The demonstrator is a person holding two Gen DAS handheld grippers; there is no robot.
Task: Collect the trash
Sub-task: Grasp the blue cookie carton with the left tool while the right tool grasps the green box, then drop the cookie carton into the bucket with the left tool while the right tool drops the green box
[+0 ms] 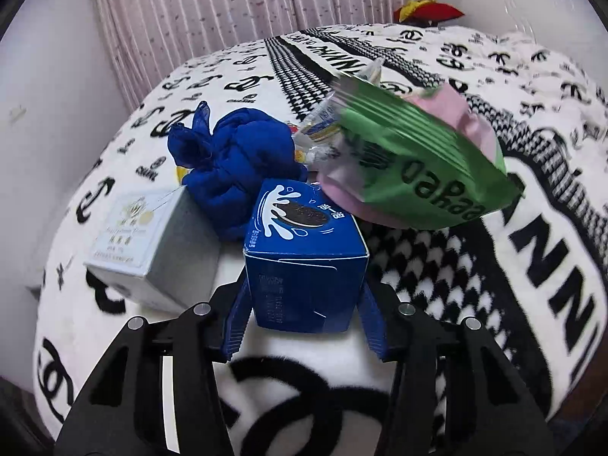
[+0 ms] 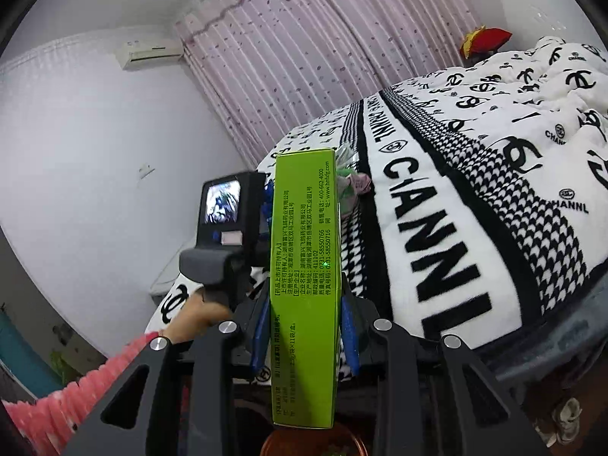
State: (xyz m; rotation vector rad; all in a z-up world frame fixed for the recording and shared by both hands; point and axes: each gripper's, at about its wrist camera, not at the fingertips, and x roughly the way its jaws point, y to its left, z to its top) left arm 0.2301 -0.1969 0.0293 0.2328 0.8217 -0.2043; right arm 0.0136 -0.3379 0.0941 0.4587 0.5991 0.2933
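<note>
Between the blue pads of the left claw (image 1: 304,311) stands a blue cookie box (image 1: 306,262), upright on the bed blanket (image 1: 475,266), its top printed with a dark sandwich cookie in a white milk splash. Both pads press the box's lower sides, so the claw is clamped on it.

Just behind the cookie box, touching its far left corner, lies a knotted dark blue cloth bundle (image 1: 243,163). Left of the cookie box, close beside it, sits a pale grey-white carton (image 1: 148,243), tilted toward the bed's edge. Behind and to the right of the cookie box lies a green snack bag (image 1: 425,167) with a pink wrapper (image 1: 471,121) under it, and a crumpled clear wrapper (image 1: 326,121) between bag and bundle. Far behind the cookie box, past the blanket's black-and-white logo print, a red and yellow item (image 1: 425,9) rests by the pink curtain (image 1: 212,11).

From the right wrist view, the right claw (image 2: 306,326) is clamped on a tall lime-green carton (image 2: 304,285) printed with small dark text, held on edge in the air above the bed's near side. Left of this carton, the other gripper's camera unit (image 2: 228,212) shows its small lit screen, with a hand (image 2: 193,319) in a pink ribbed sleeve (image 2: 68,399) gripping its handle. An air conditioner (image 2: 150,53) hangs on the wall beside the curtain.
</note>
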